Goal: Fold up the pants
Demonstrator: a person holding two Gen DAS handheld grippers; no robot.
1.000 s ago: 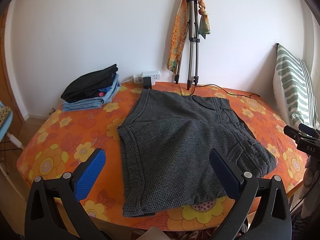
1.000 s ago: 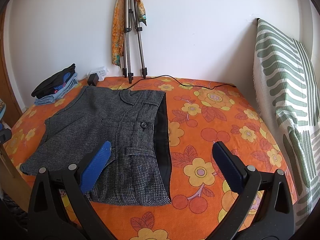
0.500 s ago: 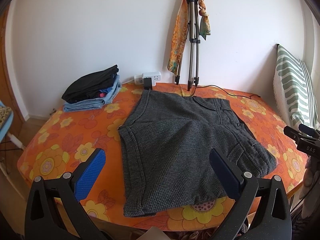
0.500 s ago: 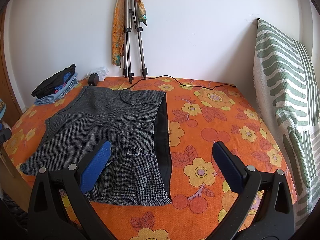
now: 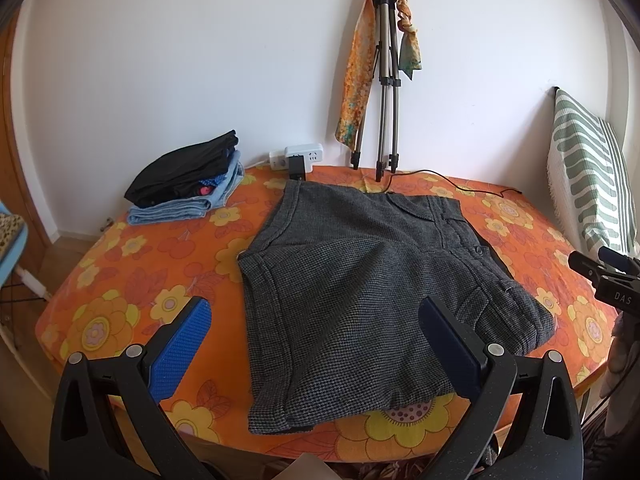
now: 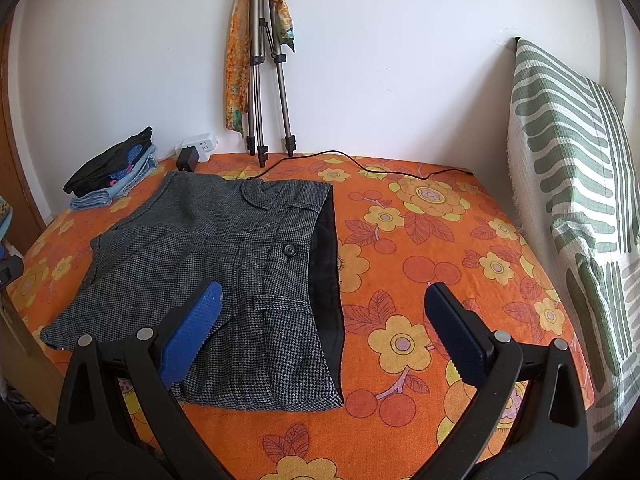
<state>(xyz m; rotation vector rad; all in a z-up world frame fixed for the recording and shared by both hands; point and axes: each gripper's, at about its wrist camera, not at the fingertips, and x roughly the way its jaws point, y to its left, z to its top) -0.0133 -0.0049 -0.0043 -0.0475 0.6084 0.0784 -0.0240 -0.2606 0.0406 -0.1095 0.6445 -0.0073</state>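
The grey houndstooth pants (image 5: pixel 360 292) lie folded flat on the orange flowered table (image 5: pixel 120 280); in the right wrist view the pants (image 6: pixel 224 264) show a button and black waistband lining along their right edge. My left gripper (image 5: pixel 314 332) is open and empty, held above the near edge of the pants. My right gripper (image 6: pixel 320 320) is open and empty, held above the pants' near right corner. Part of the right gripper (image 5: pixel 604 276) shows at the right edge of the left wrist view.
A stack of folded clothes (image 5: pixel 188 180) sits at the back left. A power strip with a plug (image 5: pixel 298 158) and a tripod with a scarf (image 5: pixel 384 92) stand at the wall. A black cable (image 6: pixel 360 166) runs across the back. A green striped cushion (image 6: pixel 576 200) leans at the right.
Both views have barely shifted. The pants lie as before and both grippers stay open.
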